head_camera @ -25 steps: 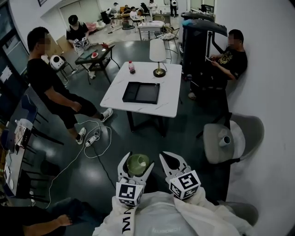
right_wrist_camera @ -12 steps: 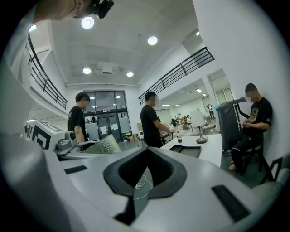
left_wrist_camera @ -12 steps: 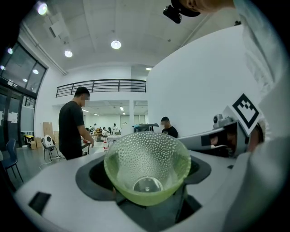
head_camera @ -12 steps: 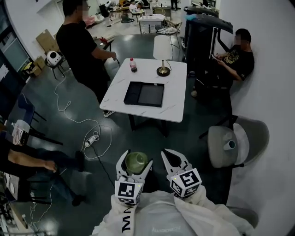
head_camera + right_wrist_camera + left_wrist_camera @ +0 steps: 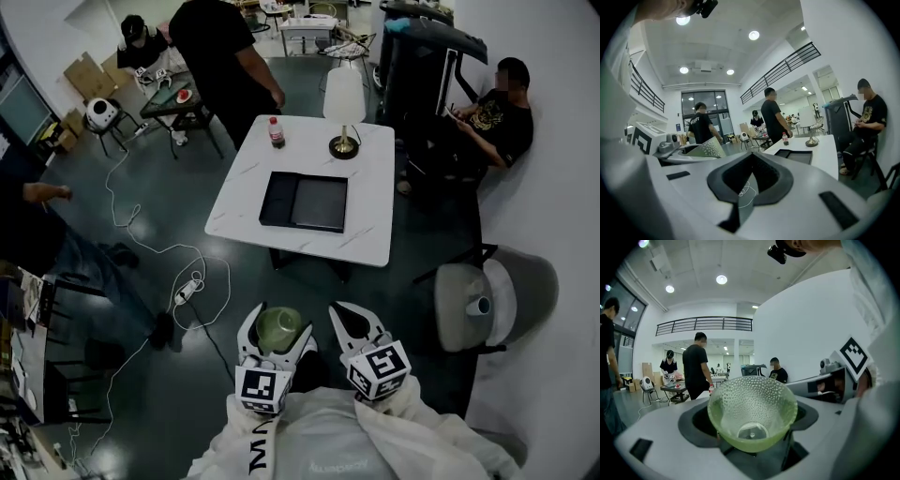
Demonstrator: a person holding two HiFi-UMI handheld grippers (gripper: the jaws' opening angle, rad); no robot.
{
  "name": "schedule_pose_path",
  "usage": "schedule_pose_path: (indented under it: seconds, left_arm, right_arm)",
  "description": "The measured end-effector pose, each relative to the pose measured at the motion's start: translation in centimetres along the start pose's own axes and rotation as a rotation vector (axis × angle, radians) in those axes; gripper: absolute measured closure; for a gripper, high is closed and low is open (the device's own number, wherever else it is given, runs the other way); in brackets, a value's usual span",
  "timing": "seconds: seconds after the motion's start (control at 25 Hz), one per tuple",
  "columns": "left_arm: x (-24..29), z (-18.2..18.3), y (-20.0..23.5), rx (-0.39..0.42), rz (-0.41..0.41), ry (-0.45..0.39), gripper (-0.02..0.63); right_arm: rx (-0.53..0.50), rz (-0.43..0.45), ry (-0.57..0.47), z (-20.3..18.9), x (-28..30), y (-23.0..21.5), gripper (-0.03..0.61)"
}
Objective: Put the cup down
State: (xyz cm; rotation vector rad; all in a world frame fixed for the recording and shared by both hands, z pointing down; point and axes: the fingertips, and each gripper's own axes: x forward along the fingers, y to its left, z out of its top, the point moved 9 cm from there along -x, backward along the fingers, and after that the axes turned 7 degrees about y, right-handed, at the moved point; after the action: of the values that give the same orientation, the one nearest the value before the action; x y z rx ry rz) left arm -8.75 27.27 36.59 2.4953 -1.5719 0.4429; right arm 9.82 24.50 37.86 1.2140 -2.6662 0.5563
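Observation:
A green dimpled glass cup [image 5: 279, 329] sits upright between the jaws of my left gripper [image 5: 277, 317], held in the air close to my body, above the dark floor. The left gripper view shows the cup [image 5: 752, 411] filling the middle, mouth toward the camera, with the left gripper [image 5: 751, 430] shut on it. Just to the right is my right gripper [image 5: 353, 321], with its jaws together and nothing in them. In the right gripper view, the right gripper [image 5: 752, 158] shows floor through its hollow, with the cup [image 5: 704, 149] at the left. The white table [image 5: 368, 228] lies ahead.
On the table are a black tray [image 5: 305, 202], a lamp [image 5: 344, 103] and a red-capped bottle [image 5: 277, 133]. A person in black [image 5: 225, 47] stands at its far left corner; another [image 5: 497, 112] sits at the right. A grey chair [image 5: 492, 295] is right; a white cable [image 5: 178, 281] crosses the floor.
The table has come a little closer in view. The person in black has walked to the table's far side. Both grippers hold the same pose, cup still gripped.

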Motion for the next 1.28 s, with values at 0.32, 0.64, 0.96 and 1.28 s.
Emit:
schedule_pose_path:
  seconds: [0.32,0.64,0.96,1.28]
  left_arm:
    - [5.4,1.2,6.4,-0.002,-0.028,0.020,0.205]
    - [9.3,2.0,10.5,0.001,-0.071,0.022,0.206]
    - [11.3,2.7,13.9,-0.003,-0.096,0.007,0.204]
    - [11.2,2.6,16.0,-0.006,-0.092,-0.001,0.204]
  right_arm:
    - [0.013,-0.029,0.020,2.3,7.0,-2.1,0.574]
    - [0.022,-0.067,0.031,3.7,11.6,-3.4,0.574]
    - [0.005,-0.093,0.033,5.2,14.9,-3.7,0.572]
    - [0.000,-0.100,0.033,5.8,16.4,-2.8,0.572]
